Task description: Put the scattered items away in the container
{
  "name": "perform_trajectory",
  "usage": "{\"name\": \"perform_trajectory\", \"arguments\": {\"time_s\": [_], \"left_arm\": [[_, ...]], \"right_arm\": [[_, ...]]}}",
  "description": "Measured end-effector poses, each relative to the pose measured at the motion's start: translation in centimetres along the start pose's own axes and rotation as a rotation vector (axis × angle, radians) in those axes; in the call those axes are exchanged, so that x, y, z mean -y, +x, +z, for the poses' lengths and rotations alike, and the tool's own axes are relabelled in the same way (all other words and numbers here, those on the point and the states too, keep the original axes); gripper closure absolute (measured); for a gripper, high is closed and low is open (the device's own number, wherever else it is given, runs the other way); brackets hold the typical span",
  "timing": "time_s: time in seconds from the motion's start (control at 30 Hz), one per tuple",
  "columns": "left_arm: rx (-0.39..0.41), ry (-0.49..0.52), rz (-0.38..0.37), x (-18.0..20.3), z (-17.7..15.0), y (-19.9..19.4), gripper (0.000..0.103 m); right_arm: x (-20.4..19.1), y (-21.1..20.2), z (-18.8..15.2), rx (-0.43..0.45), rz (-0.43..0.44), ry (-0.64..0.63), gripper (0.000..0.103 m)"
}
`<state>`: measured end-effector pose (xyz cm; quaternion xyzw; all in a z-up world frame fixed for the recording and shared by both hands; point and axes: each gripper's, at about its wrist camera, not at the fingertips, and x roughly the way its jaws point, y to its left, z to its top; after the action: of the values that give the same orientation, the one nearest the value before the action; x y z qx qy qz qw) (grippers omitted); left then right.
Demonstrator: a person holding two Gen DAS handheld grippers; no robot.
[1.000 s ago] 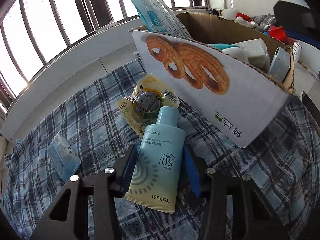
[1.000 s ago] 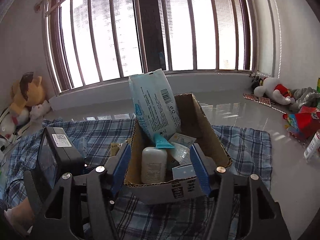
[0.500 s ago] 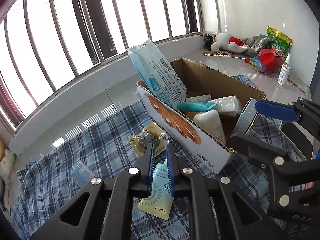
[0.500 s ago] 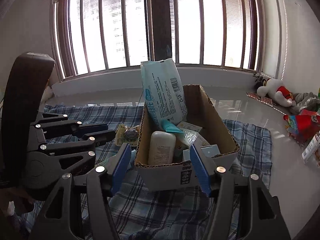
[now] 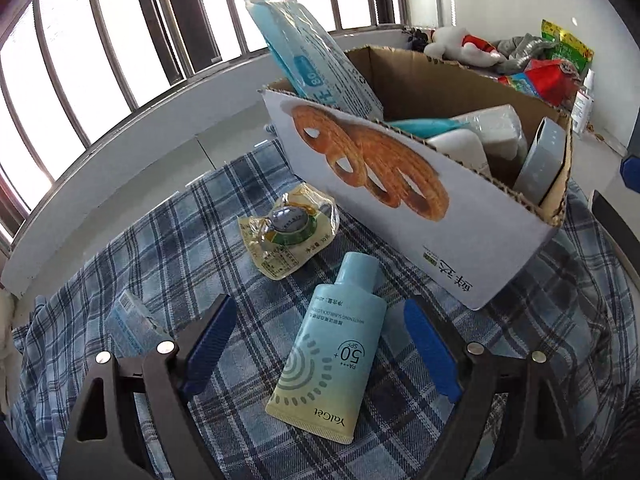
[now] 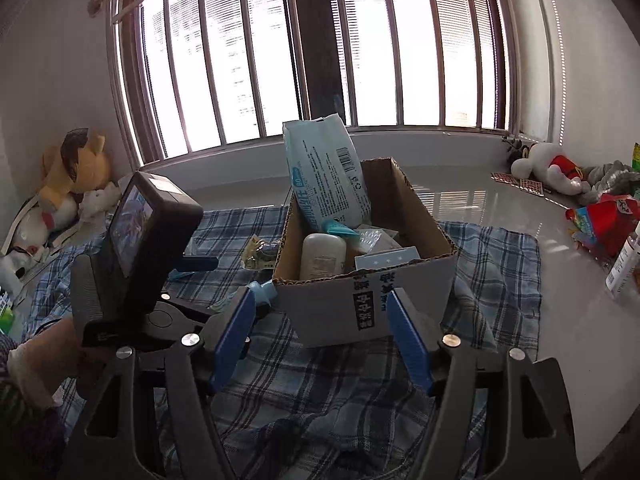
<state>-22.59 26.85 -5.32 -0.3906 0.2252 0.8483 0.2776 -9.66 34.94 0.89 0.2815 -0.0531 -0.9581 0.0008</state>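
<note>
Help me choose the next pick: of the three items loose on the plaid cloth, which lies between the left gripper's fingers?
The sunscreen tube, between the open left gripper; the yellow packet and small blue box lie outside.
</note>
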Motion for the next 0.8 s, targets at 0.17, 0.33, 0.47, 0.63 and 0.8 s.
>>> {"name": "perform_trajectory", "arguments": {"time_s": [0.17,0.33,0.47,0.63,0.8], "left_arm": [[-0.022,0.019,0.006,0.3,-0.9,1.2,0.018],[-0.05,-0.076,-0.134,-1.0,-0.8,1.5,0.048],[-0.049,-0.039,-0.125,-0.4,-0.9,1.2,0.052],[-0.023,0.014,-0.061,0.4,-1.4,-0.5,0.055],[0.008,0.006,-0.068,0.0,-1.0,-3.1,0.055]], "right_arm": [[-0.3,-0.2,-0.1,0.002,0.006,-0.016,0.037],[-0.3,0.0,-0.2,-0.001,0.007,-0.018,0.037],[0.0,0.2,-0.3,-0.011,0.002,-0.009,0.037],[-0.3,0.5,-0.4,-0.032,0.035,-0.024,0.036],[-0.6,0.8,-0.7,-0.047,0.062,-0.026,0.036]]}}
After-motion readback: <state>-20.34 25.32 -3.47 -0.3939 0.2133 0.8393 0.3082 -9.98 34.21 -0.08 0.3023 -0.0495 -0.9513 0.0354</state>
